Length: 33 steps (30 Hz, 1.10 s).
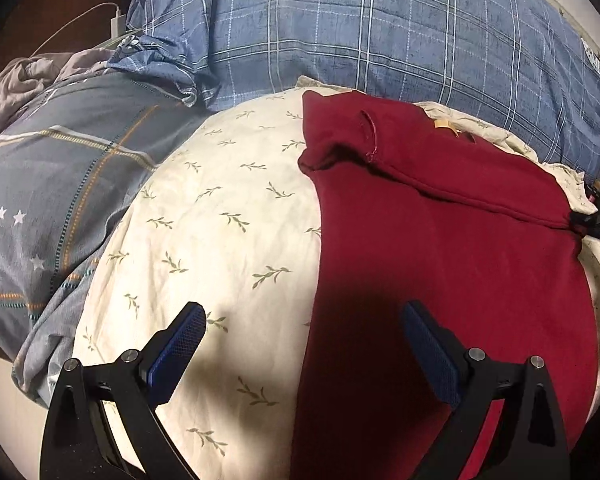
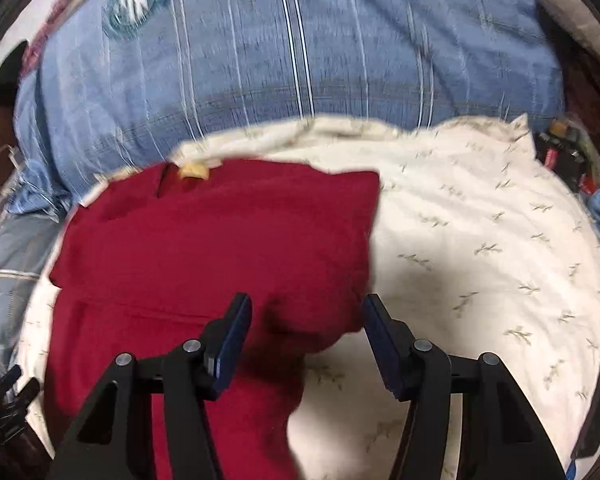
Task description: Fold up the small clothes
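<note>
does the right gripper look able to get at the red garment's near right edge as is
Probably yes: the right gripper is open just above the red garment, whose edge lies between its fingers, nothing covering it.

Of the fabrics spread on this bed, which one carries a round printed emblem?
The blue plaid quilt at the far side, behind the dark red garment. The cream leaf-print sheet shows only sprigs, and the grey striped cover only lines and stars.

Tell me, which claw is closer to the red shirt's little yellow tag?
Hard to call. The left claw hangs over the red shirt's left edge, the right claw over its right edge; the yellow tag lies at the far end from both.
</note>
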{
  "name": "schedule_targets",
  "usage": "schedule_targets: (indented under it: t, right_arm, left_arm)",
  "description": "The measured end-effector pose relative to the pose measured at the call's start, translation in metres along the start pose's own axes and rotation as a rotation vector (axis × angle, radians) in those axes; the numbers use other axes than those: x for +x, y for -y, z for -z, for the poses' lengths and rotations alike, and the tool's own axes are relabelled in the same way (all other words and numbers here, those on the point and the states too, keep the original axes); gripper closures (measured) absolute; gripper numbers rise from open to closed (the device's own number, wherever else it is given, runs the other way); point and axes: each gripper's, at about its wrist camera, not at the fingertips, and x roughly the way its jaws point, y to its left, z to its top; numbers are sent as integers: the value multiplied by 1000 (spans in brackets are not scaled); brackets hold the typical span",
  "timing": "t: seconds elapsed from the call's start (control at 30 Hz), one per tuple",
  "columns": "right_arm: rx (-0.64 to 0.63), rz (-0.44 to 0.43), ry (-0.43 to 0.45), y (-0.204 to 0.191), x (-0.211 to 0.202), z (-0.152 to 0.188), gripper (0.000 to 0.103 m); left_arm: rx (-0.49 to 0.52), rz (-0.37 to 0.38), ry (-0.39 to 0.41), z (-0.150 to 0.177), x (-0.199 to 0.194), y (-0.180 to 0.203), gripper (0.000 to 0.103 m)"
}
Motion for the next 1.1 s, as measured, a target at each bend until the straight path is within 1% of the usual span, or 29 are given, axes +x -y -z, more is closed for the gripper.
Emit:
schedule_targets:
  t: [0.03, 0.1, 0.17, 0.23, 0.27, 0.33, 0.37, 0.43, 0.57, 0.67, 0.73, 0.83, 0.97, 1.1]
  right_arm:
    - [4, 0, -11, 1, 5, 1, 45]
    - [34, -38, -36, 7, 9, 4, 47]
    - [74, -88, -39, 14, -2, 10, 45]
    - [94, -154, -20, 21, -26, 22, 44]
    - [86, -191, -19, 24, -40, 32, 44]
    - [46, -248, -45, 25, -58, 50, 43]
    - [22, -279, -65, 27, -68, 61, 43]
    - [-8, -315, -106, 33, -82, 87, 43]
    - [-24, -406, -207, 38, -98, 138, 44]
    - [-58, -420, -261, 39, -103, 165, 45]
    - [-66, -432, -295, 39, -101, 179, 47]
    - [-60, -428, -362, 40, -92, 198, 48]
    - [-78, -431, -414, 33, -84, 210, 48]
    - [-67, -489, -442, 24, -75, 217, 49]
  left_arm:
    - [-3, 0, 1, 1, -2, -1, 5]
    - [-8, -2, -3, 5, -5, -3, 5]
    - [-5, 3, -9, 9, -9, -5, 5]
    - [-4, 9, -11, 13, -15, -9, 5]
    - [-3, 18, -16, 15, -18, -10, 5]
    - [4, 47, -32, 20, -23, -13, 5]
    - [5, 56, -42, 23, -25, -15, 5]
    - [9, 74, -62, 30, -30, -19, 5]
    - [16, 92, -100, 48, -39, -26, 5]
    - [16, 107, -140, 60, -43, -28, 5]
    - [19, 100, -146, 67, -46, -30, 5]
    - [35, 95, -166, 78, -49, -30, 5]
    - [75, 102, -209, 86, -50, -25, 5]
    - [98, 105, -263, 92, -43, -22, 7]
